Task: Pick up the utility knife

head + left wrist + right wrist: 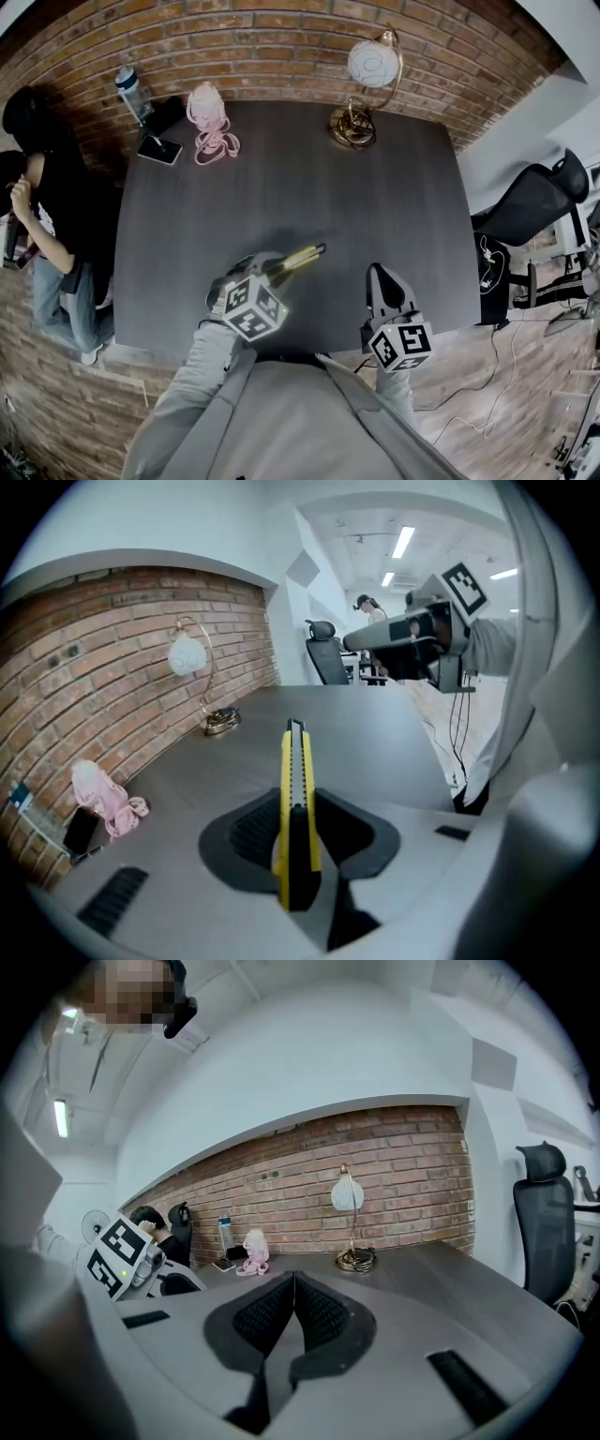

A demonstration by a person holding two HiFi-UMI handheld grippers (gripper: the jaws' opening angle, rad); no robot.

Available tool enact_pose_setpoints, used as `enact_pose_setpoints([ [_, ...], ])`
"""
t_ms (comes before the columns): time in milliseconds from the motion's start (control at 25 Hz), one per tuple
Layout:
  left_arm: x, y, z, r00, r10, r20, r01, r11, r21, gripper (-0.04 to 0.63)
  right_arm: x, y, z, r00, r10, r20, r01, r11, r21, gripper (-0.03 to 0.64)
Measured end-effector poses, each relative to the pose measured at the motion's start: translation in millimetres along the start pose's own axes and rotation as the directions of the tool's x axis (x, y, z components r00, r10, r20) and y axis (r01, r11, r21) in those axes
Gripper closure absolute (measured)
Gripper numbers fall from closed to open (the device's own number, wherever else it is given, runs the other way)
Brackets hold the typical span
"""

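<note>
A yellow and black utility knife point(296, 808) stands clamped between the jaws of my left gripper point(298, 841), its tip pointing away over the dark table point(356, 724). From the head view the knife point(300, 258) sticks out to the right of the left gripper point(267, 267), lifted above the table's front part. My right gripper point(380, 281) hovers near the table's front right edge, and its jaws point(292, 1321) are shut with nothing between them. In the left gripper view, the right gripper point(412, 644) shows up high on the right.
At the table's point(281, 187) far side stand a gold lamp with a white globe point(367, 84), a pink cord bundle point(211, 122), a phone point(159, 148) and a water bottle point(131, 92). A person point(47, 206) sits at the left edge. An office chair point(534, 206) stands at right.
</note>
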State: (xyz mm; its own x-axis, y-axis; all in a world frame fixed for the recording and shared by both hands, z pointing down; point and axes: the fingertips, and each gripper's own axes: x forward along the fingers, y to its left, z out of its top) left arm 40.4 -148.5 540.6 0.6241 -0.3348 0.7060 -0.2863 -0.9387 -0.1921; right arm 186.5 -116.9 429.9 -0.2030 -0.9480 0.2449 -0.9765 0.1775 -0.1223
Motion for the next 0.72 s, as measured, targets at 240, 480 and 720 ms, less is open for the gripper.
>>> enact_pose_setpoints([
  [240,-32,27,17,0.991,0.113,0.069,-0.109,0.992,-0.061,0.472,6,10,8,0.999,0.040,0.022,-0.040,0.999,-0.016,0.598],
  [480,-67,48,31,0.964,0.224,0.146,-0.202,0.968,-0.152,0.472,17,22,24,0.995,0.083,0.054,-0.081,0.996,-0.040,0.598],
  [720,-105,65,40,0.913,0.335,0.234,-0.266,0.922,-0.280,0.472,26,37,34,0.990,0.123,0.071,-0.118,0.991,-0.059,0.598],
])
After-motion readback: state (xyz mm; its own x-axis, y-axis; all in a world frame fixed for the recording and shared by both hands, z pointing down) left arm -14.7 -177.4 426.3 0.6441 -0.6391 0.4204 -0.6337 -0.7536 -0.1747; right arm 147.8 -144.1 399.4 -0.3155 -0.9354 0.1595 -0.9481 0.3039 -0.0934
